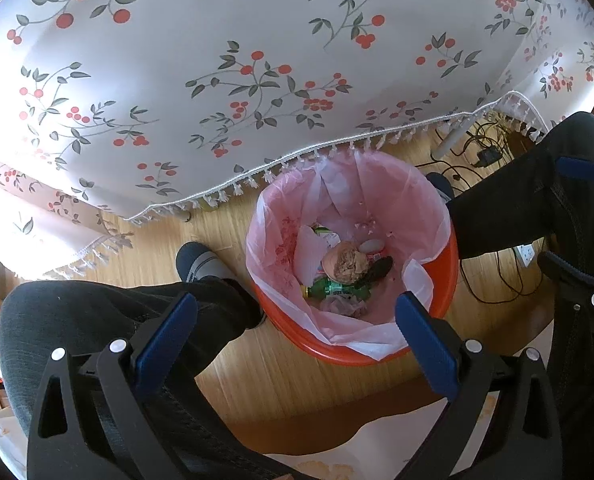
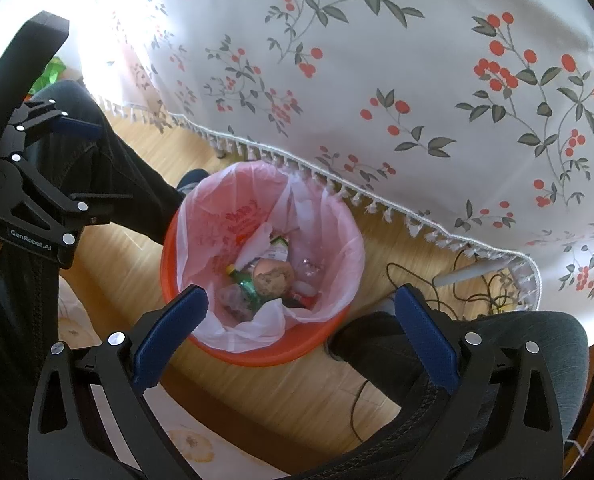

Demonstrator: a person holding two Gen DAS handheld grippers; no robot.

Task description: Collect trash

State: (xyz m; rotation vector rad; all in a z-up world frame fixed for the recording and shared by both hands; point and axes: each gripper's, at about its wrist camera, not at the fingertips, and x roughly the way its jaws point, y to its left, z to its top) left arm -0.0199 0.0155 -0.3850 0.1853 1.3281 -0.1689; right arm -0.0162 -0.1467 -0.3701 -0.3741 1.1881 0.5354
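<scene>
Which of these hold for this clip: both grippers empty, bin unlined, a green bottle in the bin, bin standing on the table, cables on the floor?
1. Both the left gripper and the right gripper are open with nothing between their fingers. True.
2. The orange bin has no liner. False: a pink plastic bag lines it and folds over the rim.
3. A green bottle lies inside the bin. True.
4. The bin stands on the table. False: it stands on the wooden floor, beside the hanging floral tablecloth.
5. Black cables lie on the floor. True.
</scene>
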